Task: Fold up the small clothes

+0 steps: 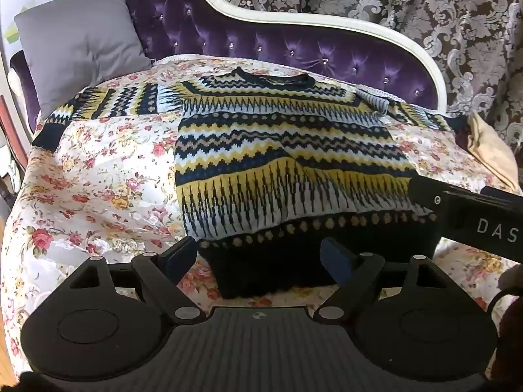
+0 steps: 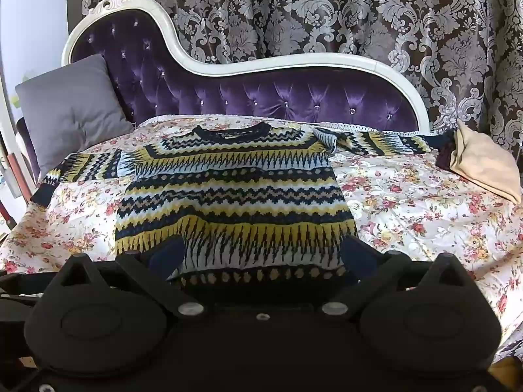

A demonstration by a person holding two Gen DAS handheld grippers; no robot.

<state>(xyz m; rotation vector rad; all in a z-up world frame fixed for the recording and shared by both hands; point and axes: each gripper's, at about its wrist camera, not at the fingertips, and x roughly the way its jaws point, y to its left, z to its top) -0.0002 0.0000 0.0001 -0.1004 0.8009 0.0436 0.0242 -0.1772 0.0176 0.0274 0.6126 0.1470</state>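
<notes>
Plainly, we have a soft job ahead: the knitted sweater [image 1: 261, 163] lies spread flat on the floral bedspread [image 1: 98, 170], its dark hem nearest both tongs and its neckline at the far end, toward the purple tufted headboard [image 2: 261, 98]. The sleeves stretch out to either side, the one on our left running toward the grey pillow [image 1: 78, 45].

We judge it a thick, limp knit, light enough to lift with one pinch but apt to sag and stretch, with little risk of slipping from the pads. We would take it at the hem corners or the sleeve cuffs, where the ribbing gives a firmer edge, biting through both layers.

The left tongs [image 1: 261, 258] stand wide, the hem lying between and just beyond the fingers with nothing pinched. The right tongs [image 2: 261, 254] are spread wide too, hovering over the hem's middle, empty.

For writing, we read only the letters "DAS" on the right tool's body [image 1: 474, 215], which crosses the left camera's right side. The sweater shows no label.
</notes>
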